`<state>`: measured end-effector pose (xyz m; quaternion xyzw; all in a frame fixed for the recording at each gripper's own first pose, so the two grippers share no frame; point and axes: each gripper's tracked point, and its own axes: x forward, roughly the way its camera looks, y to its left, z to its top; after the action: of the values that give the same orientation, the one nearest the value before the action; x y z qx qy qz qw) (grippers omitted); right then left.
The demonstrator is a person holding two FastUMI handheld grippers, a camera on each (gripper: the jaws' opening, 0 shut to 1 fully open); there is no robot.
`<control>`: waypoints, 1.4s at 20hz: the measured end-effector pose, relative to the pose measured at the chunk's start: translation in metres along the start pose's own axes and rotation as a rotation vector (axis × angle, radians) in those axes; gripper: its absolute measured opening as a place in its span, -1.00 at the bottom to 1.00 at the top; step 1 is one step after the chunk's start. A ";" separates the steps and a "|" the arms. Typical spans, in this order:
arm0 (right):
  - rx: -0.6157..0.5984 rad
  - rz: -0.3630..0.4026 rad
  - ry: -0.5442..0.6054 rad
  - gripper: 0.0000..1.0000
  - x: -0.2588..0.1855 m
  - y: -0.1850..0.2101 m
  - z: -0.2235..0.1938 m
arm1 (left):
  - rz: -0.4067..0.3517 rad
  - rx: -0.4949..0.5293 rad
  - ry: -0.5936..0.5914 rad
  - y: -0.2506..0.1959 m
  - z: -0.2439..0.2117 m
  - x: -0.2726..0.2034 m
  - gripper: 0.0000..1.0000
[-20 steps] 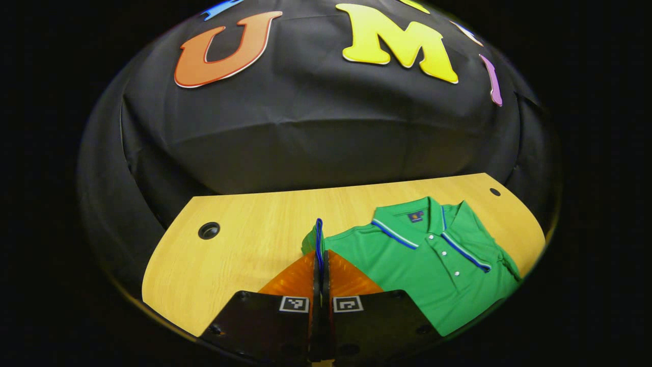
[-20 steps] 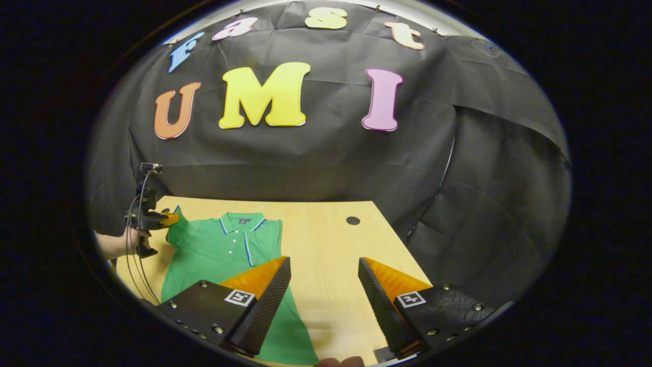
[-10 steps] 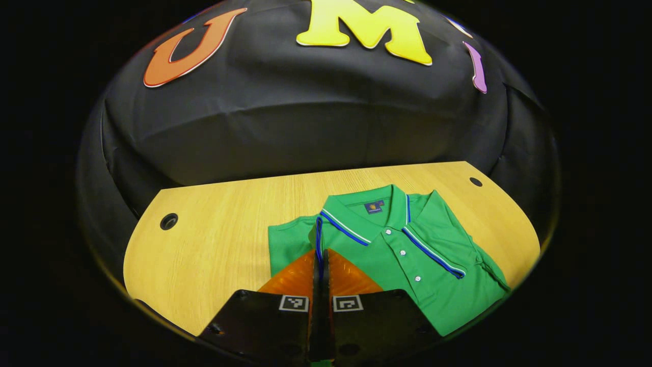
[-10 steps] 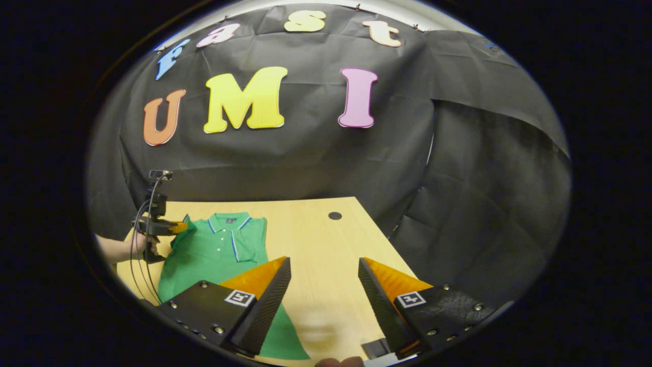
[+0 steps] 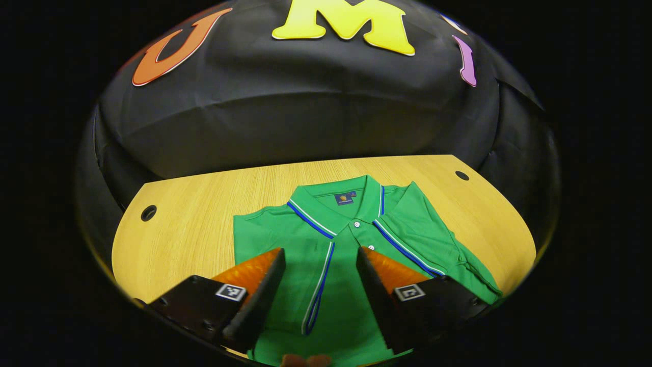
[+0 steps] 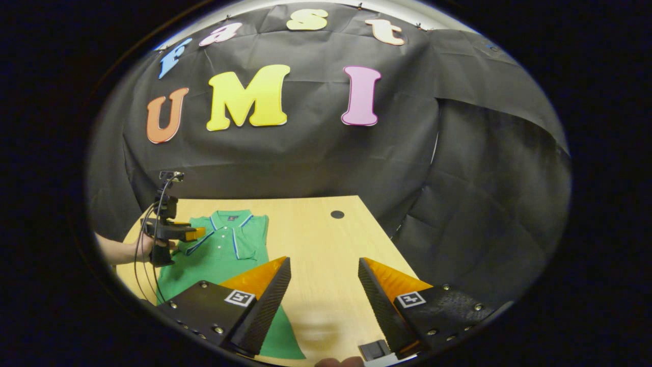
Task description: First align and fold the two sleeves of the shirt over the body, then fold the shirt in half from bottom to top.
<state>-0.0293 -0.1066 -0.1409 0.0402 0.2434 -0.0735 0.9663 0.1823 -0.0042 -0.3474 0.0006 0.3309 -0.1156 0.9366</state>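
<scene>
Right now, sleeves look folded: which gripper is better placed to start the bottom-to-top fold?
Left. The left gripper is open directly above the green polo shirt; the right gripper is open over bare wooden table beside it.

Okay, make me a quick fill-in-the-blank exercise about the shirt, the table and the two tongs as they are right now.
1. The short-sleeved polo shirt with blue-striped collar is ____ in colour.
2. It lies on a light ____ table.
3. The left tongs hang over the shirt with fingers ____.
4. The right tongs are open over bare ____.

Missing words: green; wooden; open; table
</scene>
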 end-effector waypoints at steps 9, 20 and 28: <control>-0.073 0.111 -0.009 0.71 0.006 0.031 -0.006 | 0.038 -0.026 -0.048 0.014 -0.003 -0.091 0.98; -0.202 0.270 0.132 0.71 -0.014 0.048 -0.086 | 0.054 0.015 0.055 0.026 -0.101 -0.239 0.98; -0.295 0.336 0.299 0.71 -0.030 0.040 -0.165 | 0.014 0.015 0.264 0.017 -0.217 -0.312 0.98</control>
<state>-0.1256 -0.0446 -0.2701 -0.0507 0.3816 0.1312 0.9136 -0.1839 0.0967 -0.3244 0.0250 0.4505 -0.1104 0.8856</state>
